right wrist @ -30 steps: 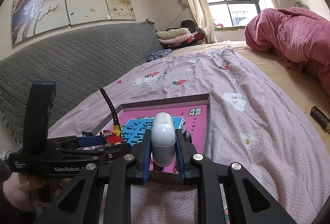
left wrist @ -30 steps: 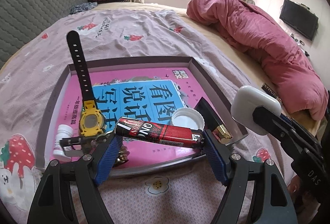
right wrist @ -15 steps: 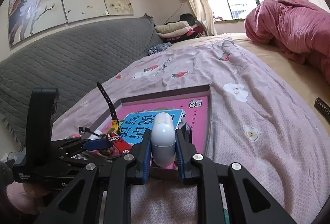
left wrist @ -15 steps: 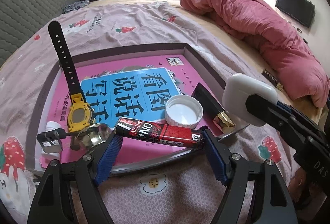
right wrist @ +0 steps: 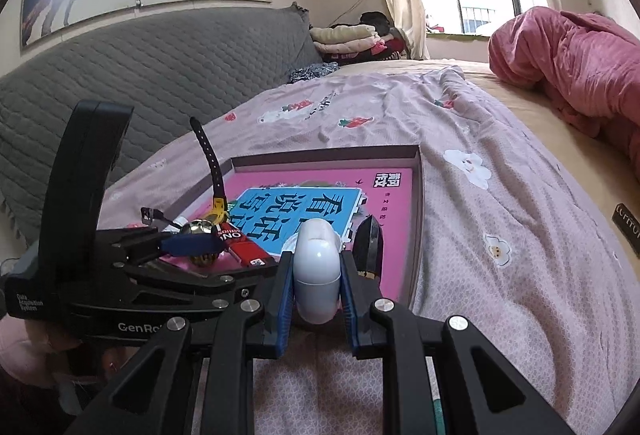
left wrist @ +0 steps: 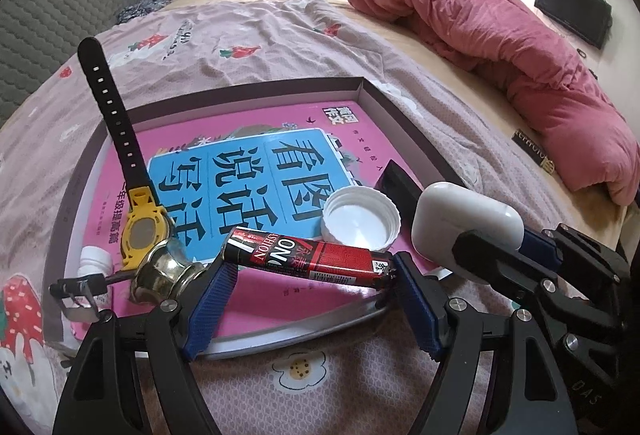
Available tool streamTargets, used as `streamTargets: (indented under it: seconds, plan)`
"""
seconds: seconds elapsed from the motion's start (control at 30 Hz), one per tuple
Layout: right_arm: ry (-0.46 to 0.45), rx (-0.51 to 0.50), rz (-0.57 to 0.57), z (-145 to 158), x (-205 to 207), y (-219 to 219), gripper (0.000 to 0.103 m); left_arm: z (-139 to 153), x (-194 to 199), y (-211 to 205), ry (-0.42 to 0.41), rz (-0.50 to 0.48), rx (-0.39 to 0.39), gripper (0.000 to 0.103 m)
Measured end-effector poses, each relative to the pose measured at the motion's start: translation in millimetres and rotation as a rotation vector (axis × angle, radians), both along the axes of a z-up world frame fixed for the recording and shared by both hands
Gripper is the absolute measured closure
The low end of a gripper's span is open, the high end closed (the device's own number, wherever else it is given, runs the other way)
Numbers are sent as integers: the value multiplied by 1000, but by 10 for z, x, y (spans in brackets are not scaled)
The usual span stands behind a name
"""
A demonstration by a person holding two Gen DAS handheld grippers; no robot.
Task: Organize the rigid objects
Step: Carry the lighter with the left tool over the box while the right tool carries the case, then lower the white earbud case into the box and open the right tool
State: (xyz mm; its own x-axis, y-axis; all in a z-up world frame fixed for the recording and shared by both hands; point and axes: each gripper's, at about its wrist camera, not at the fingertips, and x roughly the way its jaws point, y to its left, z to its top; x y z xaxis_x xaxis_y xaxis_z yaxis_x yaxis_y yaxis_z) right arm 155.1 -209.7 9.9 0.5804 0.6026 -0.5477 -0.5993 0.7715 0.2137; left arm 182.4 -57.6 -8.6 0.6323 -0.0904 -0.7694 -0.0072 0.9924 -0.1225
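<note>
Holding item 1: red-and-black tube [left wrist: 308, 259], clamped lengthwise betw. blue pads of left hand-held gripper [left wrist: 310, 285], just above near edge of shallow box tray [left wrist: 404, 123].
Item 2: white earbud case [right wrist: 318, 277], pinched narrow in right hand-held gripper [right wrist: 316, 289], at tray's near right corner; same case [left wrist: 466, 225] seen from left wrist.
Tray contents: pink book [left wrist: 240, 171] covering floor wall to wall; yellow watch [left wrist: 142, 231], strap standing up past left wall; white bottle cap [left wrist: 360, 219], open side up, right of centre; brass bell [left wrist: 162, 273] and small white bottle [left wrist: 94, 261] at near left; black wedge [left wrist: 400, 183] by right wall.
Open room: far half of book bare; bedsheet [right wrist: 500, 195] right of tray free to pink duvet [right wrist: 572, 67].
Tray sits on bed, not desk.
</note>
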Motion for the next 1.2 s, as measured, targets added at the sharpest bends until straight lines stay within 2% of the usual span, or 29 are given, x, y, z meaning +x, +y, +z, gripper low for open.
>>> streamTargets:
  seconds: [0.43,0.6,0.7,1.2]
  plan:
    - [-13,-31,-8,-17,12,31,81,-80,140,124,62,11,17,23]
    - [-37,-101,-24,-22,19,104,81,-111,176,158,86,15,-6,23]
    - [-29,-108,-25,-50,41,117,81,-136,190,177,97,21,-22,23]
    - [-14,-105,-36,-113,70,101,81,-157,224,141,95,26,4,23]
